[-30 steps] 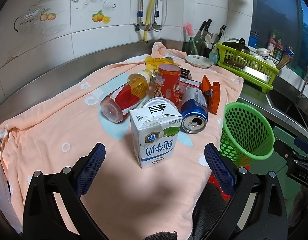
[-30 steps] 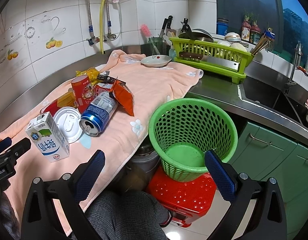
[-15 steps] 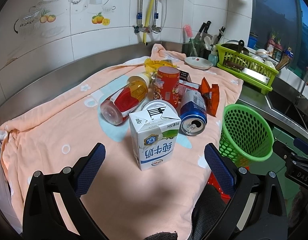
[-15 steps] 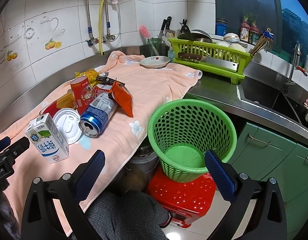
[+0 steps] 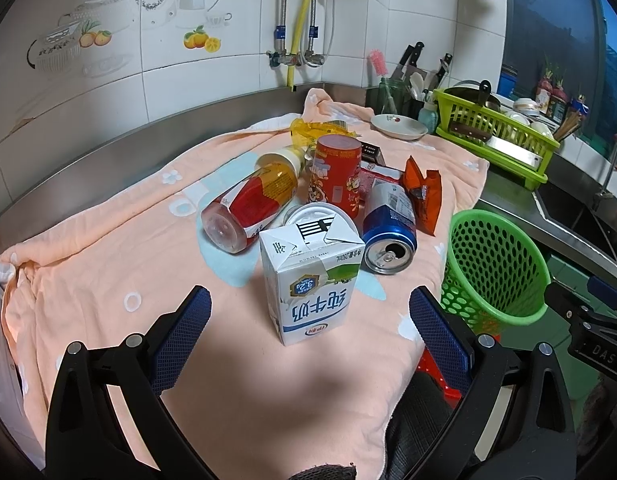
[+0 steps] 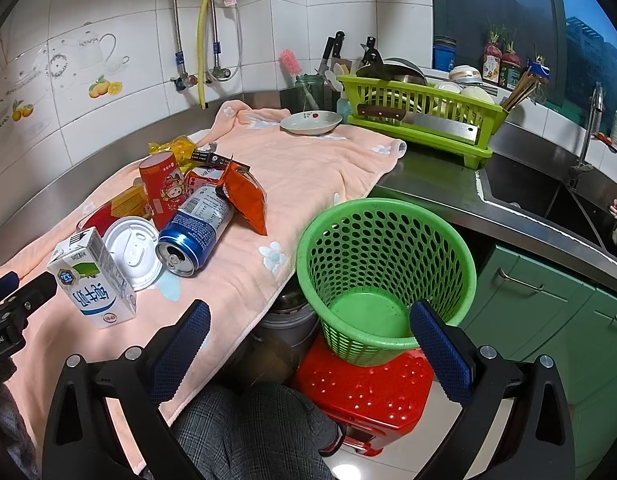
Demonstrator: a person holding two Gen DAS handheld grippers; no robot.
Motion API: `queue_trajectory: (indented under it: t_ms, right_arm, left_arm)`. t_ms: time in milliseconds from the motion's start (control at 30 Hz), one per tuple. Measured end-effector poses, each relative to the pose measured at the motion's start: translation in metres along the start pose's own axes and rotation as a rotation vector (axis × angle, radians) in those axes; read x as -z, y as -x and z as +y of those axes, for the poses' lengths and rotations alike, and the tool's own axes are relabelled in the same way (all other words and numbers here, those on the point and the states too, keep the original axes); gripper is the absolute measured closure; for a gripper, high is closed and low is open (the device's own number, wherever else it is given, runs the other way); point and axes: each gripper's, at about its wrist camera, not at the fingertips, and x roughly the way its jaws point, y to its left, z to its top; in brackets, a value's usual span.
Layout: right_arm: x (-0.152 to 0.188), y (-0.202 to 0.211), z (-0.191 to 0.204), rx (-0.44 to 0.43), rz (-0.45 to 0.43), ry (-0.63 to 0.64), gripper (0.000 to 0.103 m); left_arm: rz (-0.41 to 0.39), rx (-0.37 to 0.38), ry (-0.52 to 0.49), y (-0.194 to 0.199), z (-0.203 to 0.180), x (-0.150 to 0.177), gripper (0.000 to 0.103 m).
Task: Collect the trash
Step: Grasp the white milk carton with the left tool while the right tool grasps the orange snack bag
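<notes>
A white milk carton stands upright on the peach towel, just ahead of my open, empty left gripper. Behind it lie a white lid, a blue can on its side, a red-labelled bottle, an upright red can and an orange snack bag. The empty green basket stands on a red stool beside the counter. My right gripper is open and empty, in front of the basket. The carton also shows at left in the right wrist view.
A white dish sits at the towel's far end. A green dish rack with a cleaver and bowls stands behind it. A sink lies to the right. A metal pot stands under the counter edge. My knee is below.
My left gripper has drifted slightly closer to the milk carton. The right gripper has shifted a little. Both stay open and nothing on the towel has moved.
</notes>
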Motion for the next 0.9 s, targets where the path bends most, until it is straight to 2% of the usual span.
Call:
queue_trajectory:
  t_ms: [533, 800, 900]
  right_arm:
    - [-0.018, -0.021, 0.012, -0.035, -0.005, 0.042, 0.006]
    - [-0.044, -0.050, 0.021, -0.106, -0.018, 0.078, 0.007]
    - [-0.055, -0.064, 0.024, -0.148, -0.012, 0.085, 0.007]
  left_arm:
    - [0.018, -0.031, 0.017, -0.013, 0.013, -0.003, 0.005]
    - [0.020, -0.032, 0.024, -0.017, 0.024, -0.004, 0.005]
    - [0.034, -0.010, 0.019, -0.021, 0.024, -0.002, 0.005]
